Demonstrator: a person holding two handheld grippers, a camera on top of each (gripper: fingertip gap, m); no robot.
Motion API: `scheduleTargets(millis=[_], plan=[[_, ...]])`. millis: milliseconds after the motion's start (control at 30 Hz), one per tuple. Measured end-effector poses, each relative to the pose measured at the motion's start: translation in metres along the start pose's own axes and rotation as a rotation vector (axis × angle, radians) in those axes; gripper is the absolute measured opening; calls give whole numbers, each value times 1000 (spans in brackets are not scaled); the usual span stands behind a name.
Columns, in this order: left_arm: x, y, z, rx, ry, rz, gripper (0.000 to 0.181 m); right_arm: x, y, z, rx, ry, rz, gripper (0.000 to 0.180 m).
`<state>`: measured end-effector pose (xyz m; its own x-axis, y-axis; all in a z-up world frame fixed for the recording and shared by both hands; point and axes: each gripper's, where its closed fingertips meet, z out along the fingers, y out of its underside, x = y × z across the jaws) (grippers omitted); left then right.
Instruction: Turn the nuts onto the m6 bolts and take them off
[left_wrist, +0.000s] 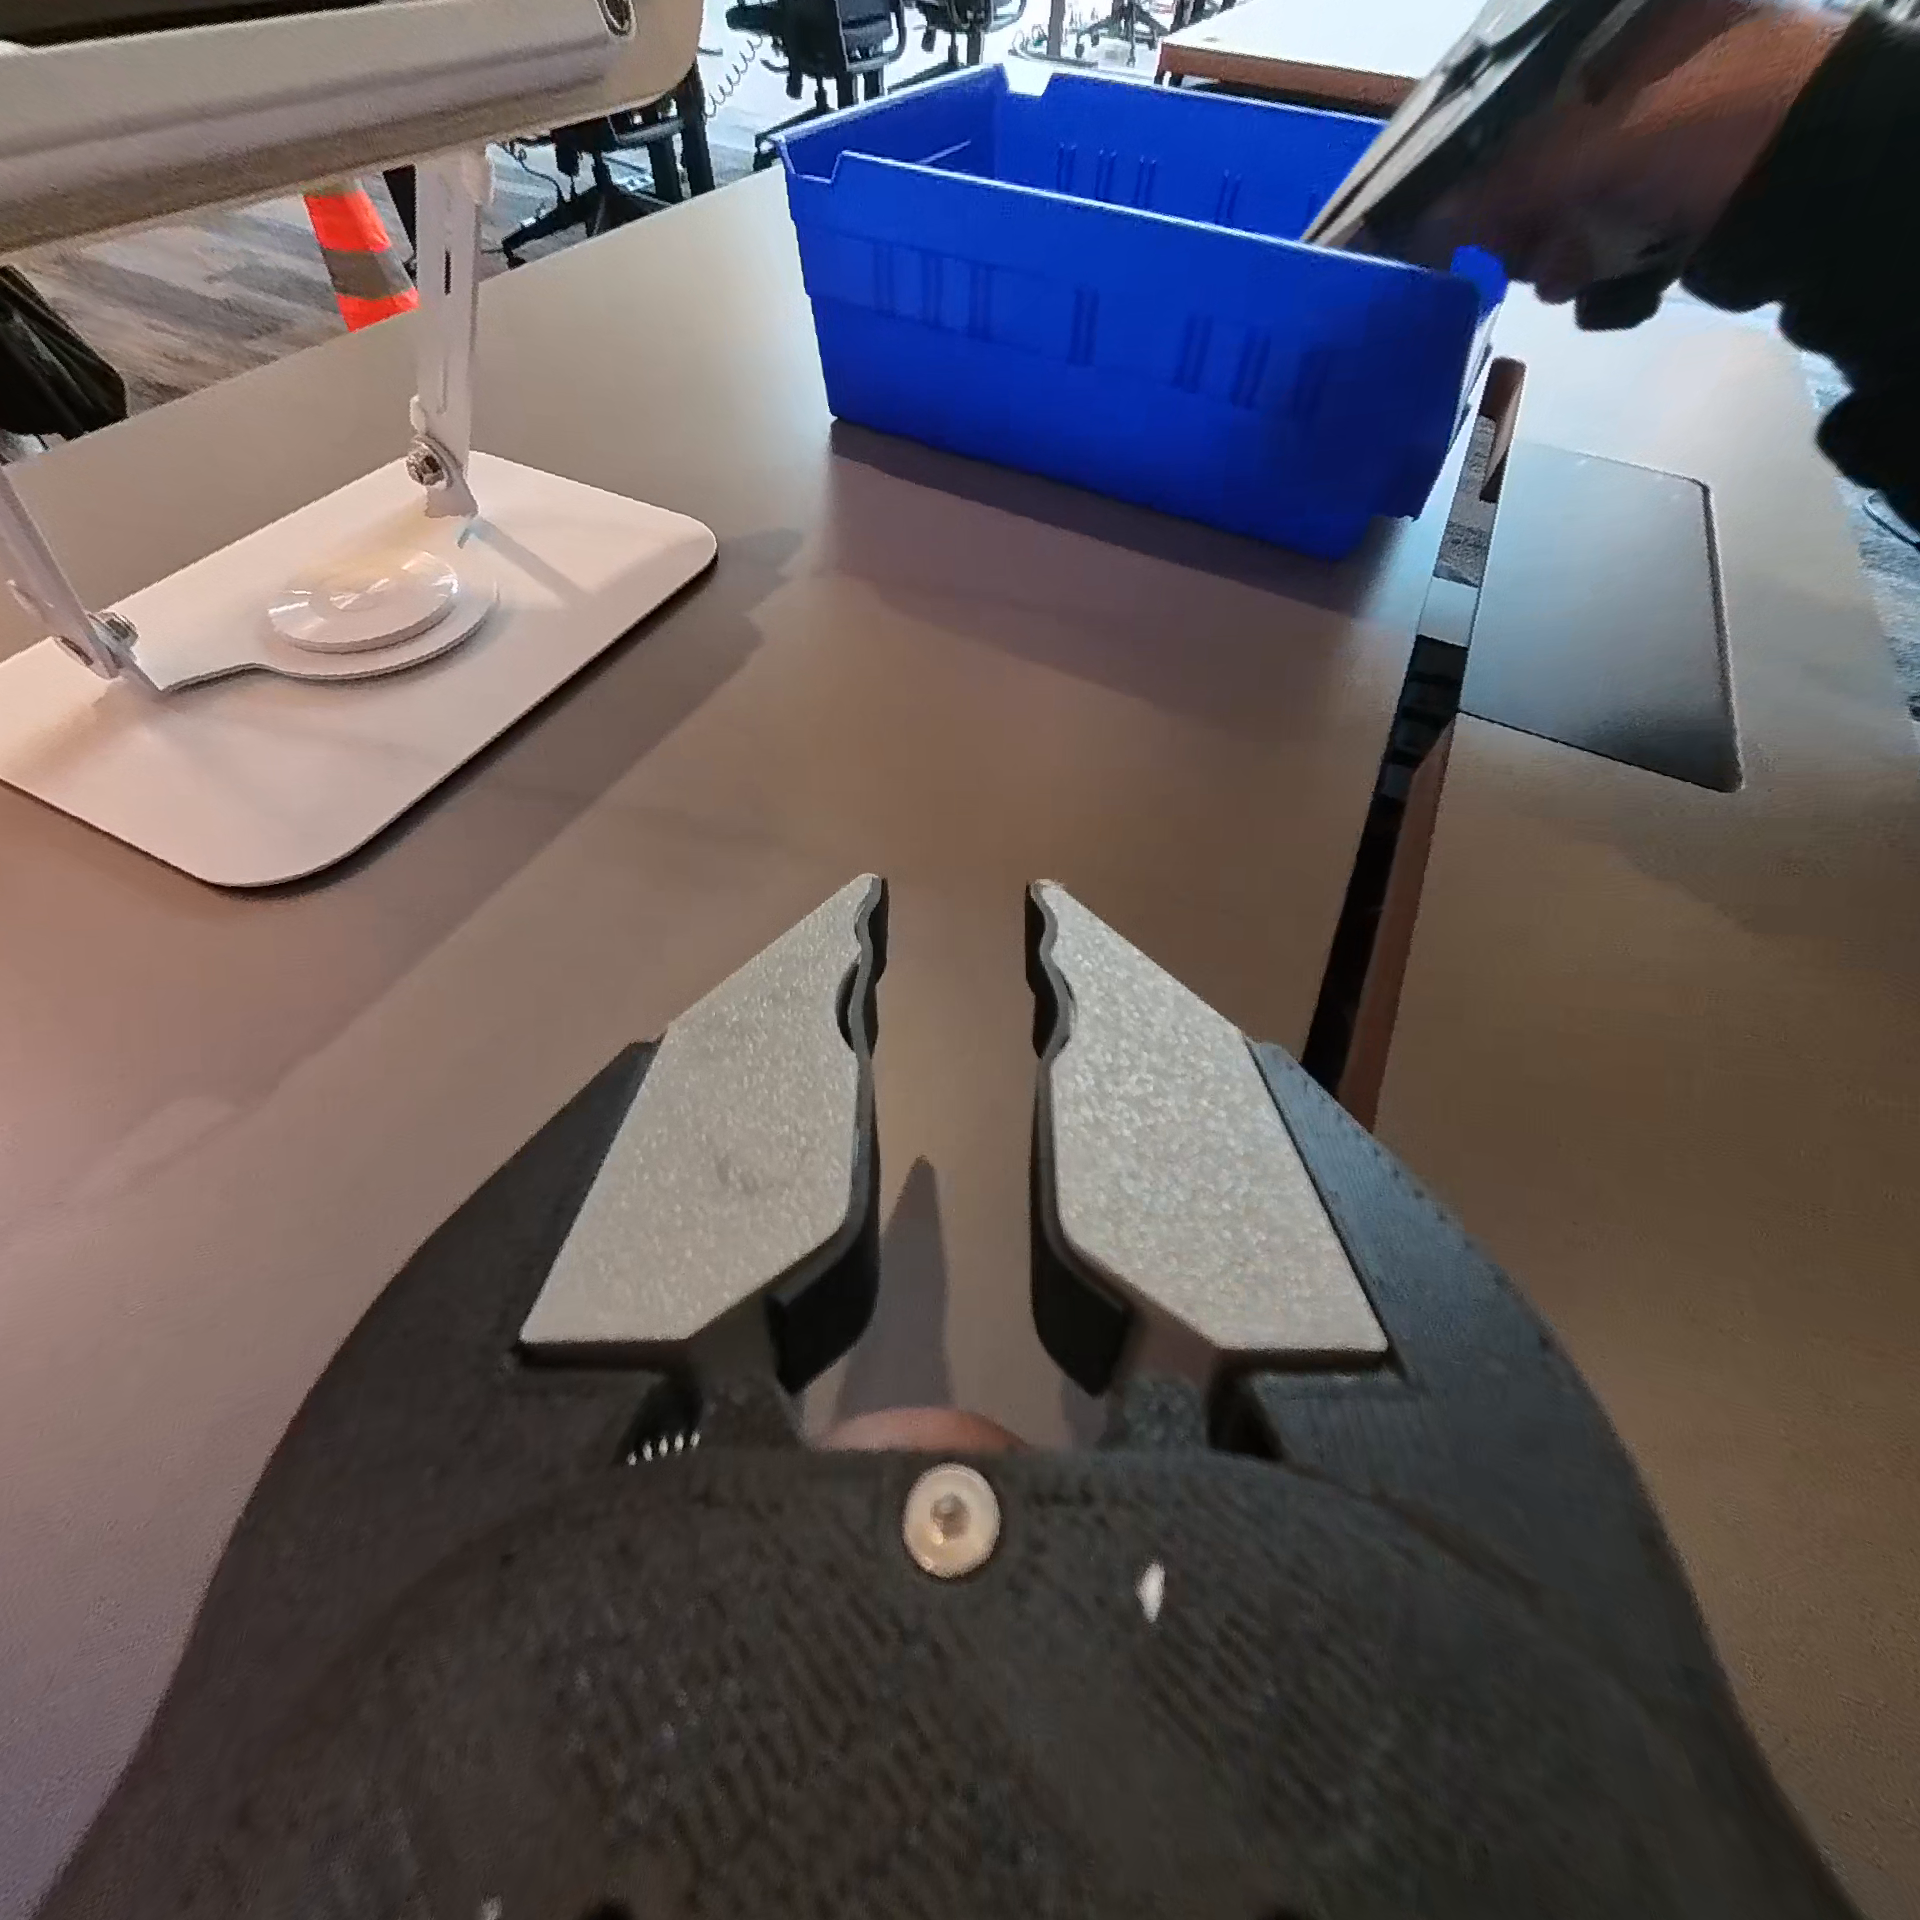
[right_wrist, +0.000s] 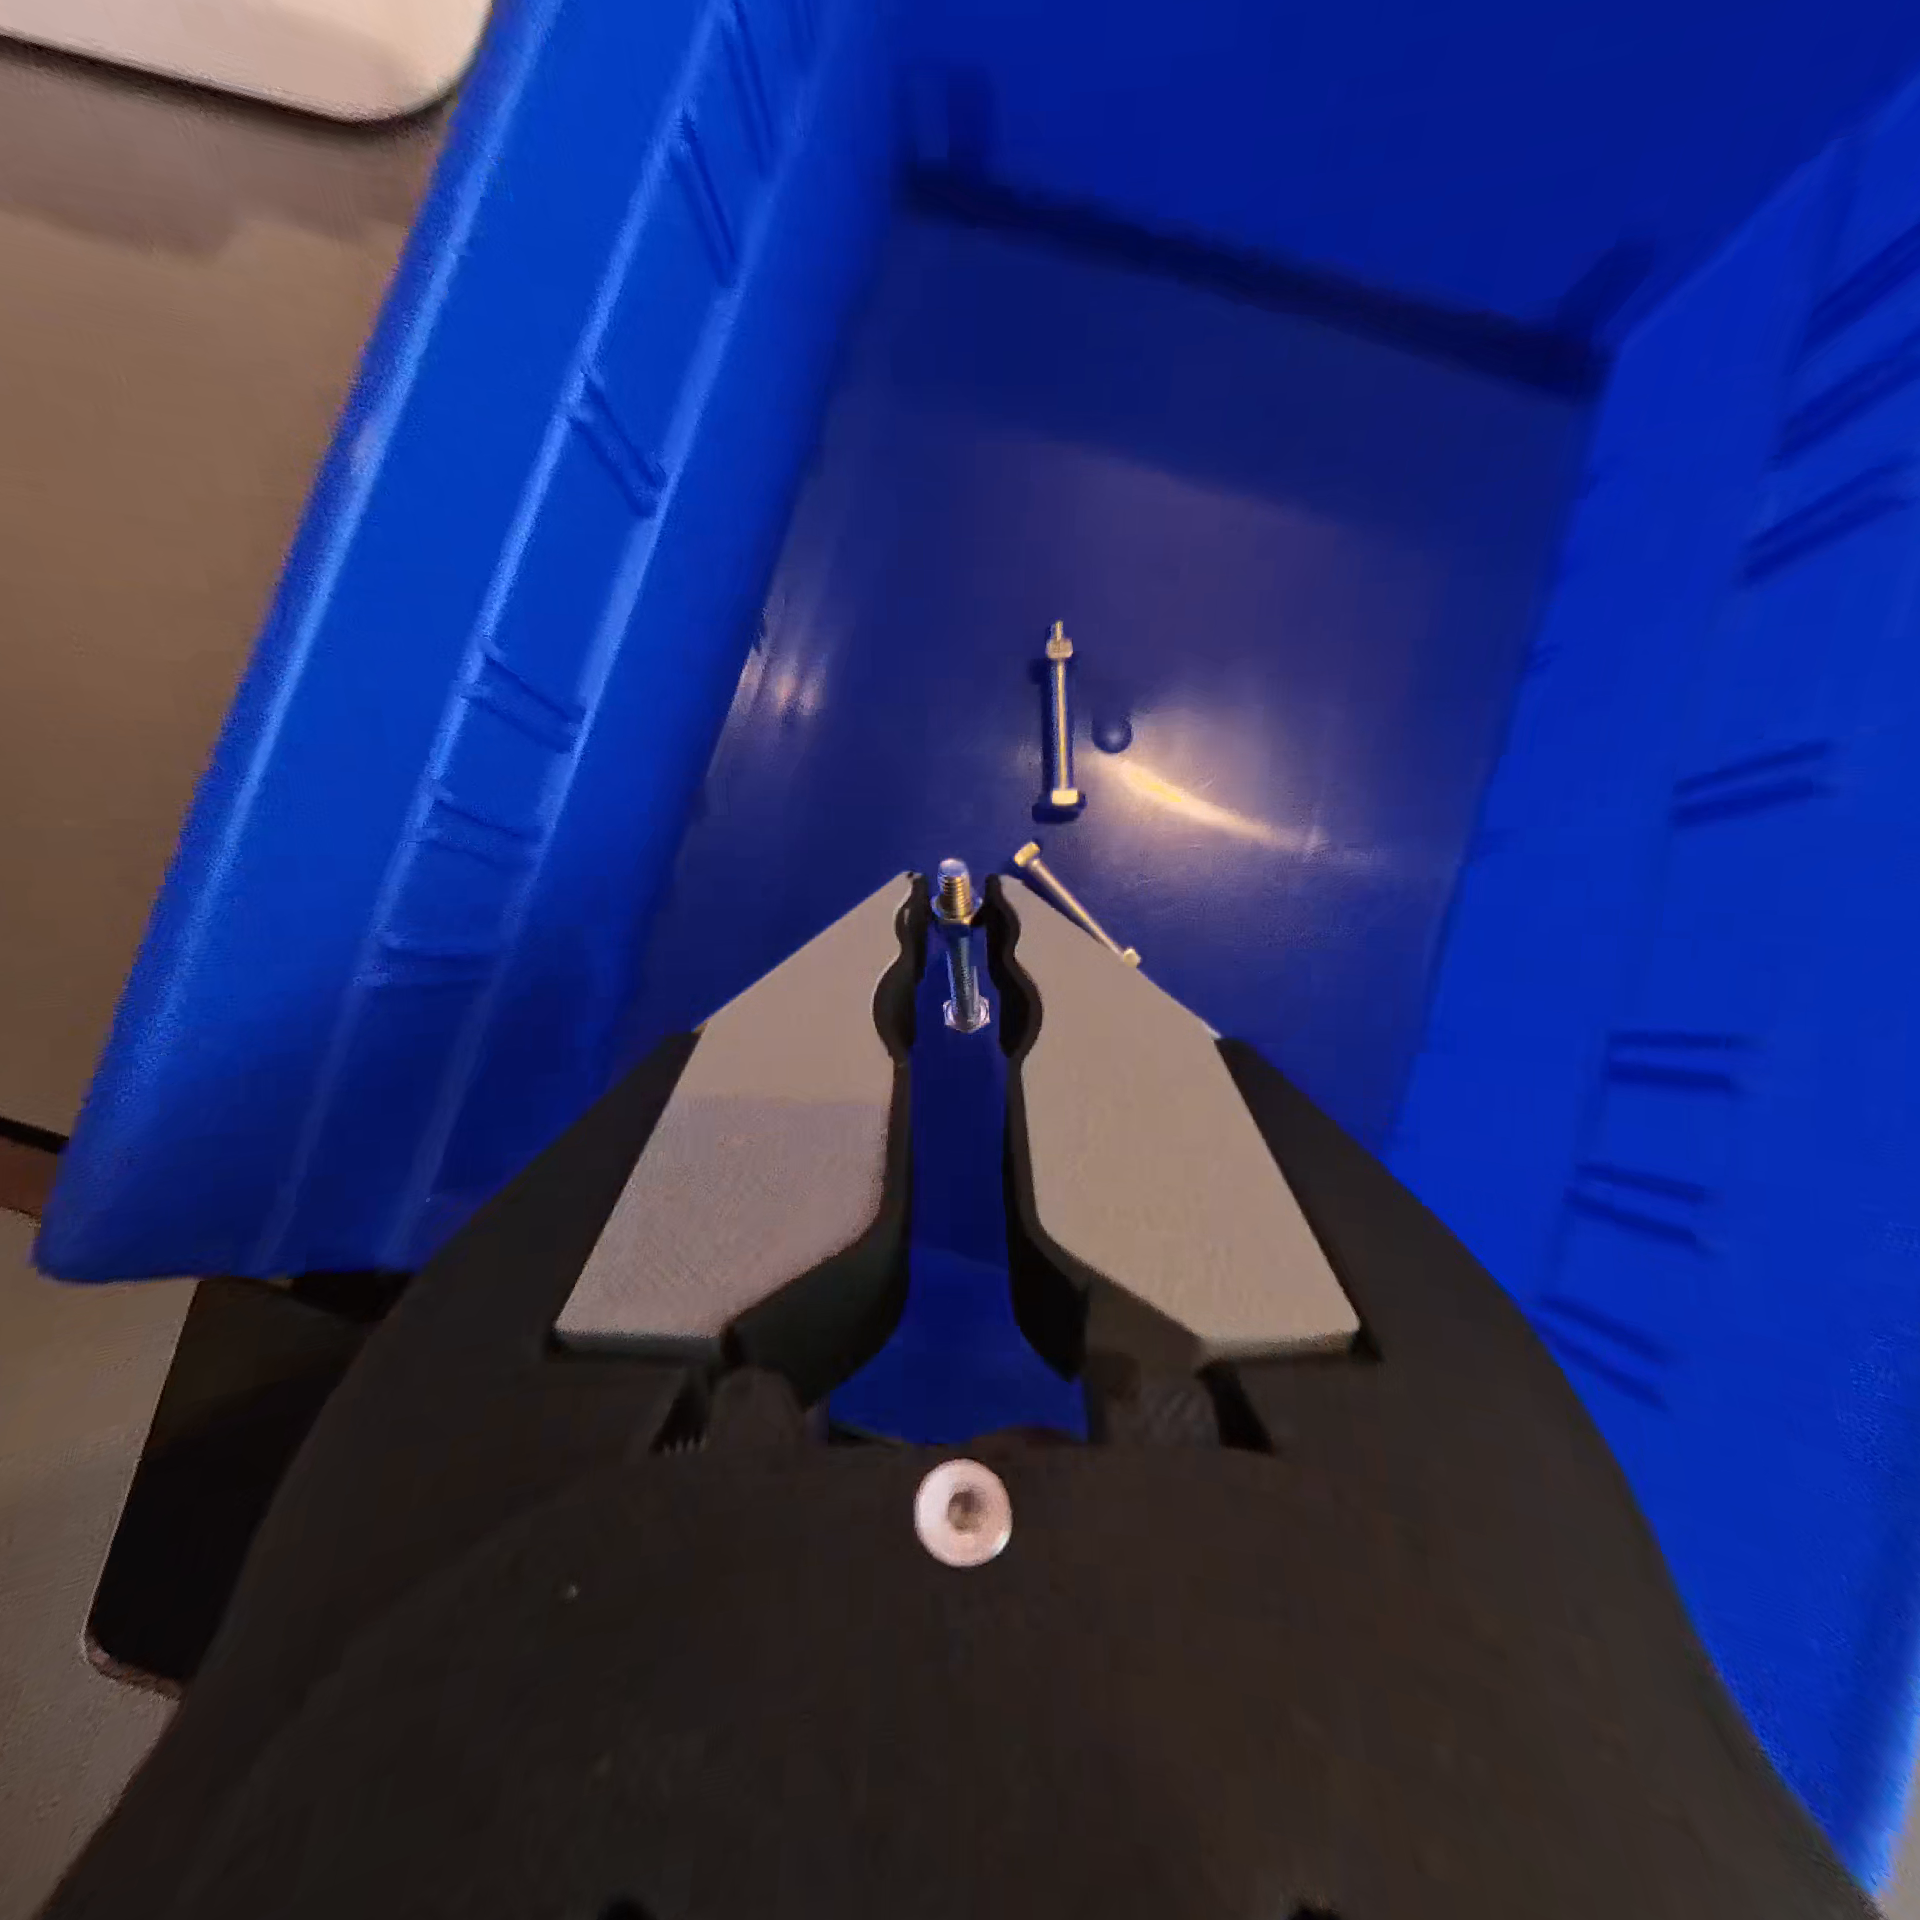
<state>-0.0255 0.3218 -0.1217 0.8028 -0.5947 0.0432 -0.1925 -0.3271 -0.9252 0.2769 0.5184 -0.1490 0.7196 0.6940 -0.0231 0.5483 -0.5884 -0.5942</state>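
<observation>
Inside the blue bin, right gripper fingers pinch a nutted bolt (walls well clear); left gripper fingers spread.

Glossy blue plastic bin; shiny metal bolts; matt brown table.

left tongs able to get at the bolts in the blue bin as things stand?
Probably not without lifting first. The left tongs sit low over the table, open and empty, and the blue bin has its tall wall facing them. The right tongs already occupy the bin, shut on a bolt.
</observation>
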Motion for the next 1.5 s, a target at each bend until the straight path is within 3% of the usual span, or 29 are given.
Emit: scheduleTargets(millis=[100, 200, 367, 533, 667, 800, 900, 1000, 1133, 1267, 1500], plan=[[-1, 0, 0, -1, 3, -9, 23, 4, 8, 10, -52, 7, 21, 9], [0, 1, 0, -3, 8, -11, 23, 15, 7, 7, -56, 63, 22, 34], [3, 2, 3, -13, 14, 2, 23, 6, -56, -50, 213, 109, -38, 35], [3, 7, 6, -30, 12, 3, 23, -64, -121, -118, 447, 43, -179, 34], [2, 9, 7, -39, 6, 10, 23, -152, -147, -139, 564, -41, -354, 38], [2, 9, 7, -41, 2, 16, 23, -231, -150, -113, 632, -128, -458, 38], [0, 8, 5, -35, -4, 16, 23, -270, -140, -61, 621, -213, -441, 39], [-1, 9, 6, -36, -7, 8, 23, -288, -130, -2, 613, -235, -445, 40], [-1, 12, 8, -50, -20, 26, 23, -286, -121, 47, 632, -192, -483, 33], [3, 6, 8, -33, -34, 71, 22, -281, -108, 66, 534, -202, -503, 39], [10, 7, 13, -37, -40, 118, 21, -283, -105, 58, 550, -242, -456, 38]])
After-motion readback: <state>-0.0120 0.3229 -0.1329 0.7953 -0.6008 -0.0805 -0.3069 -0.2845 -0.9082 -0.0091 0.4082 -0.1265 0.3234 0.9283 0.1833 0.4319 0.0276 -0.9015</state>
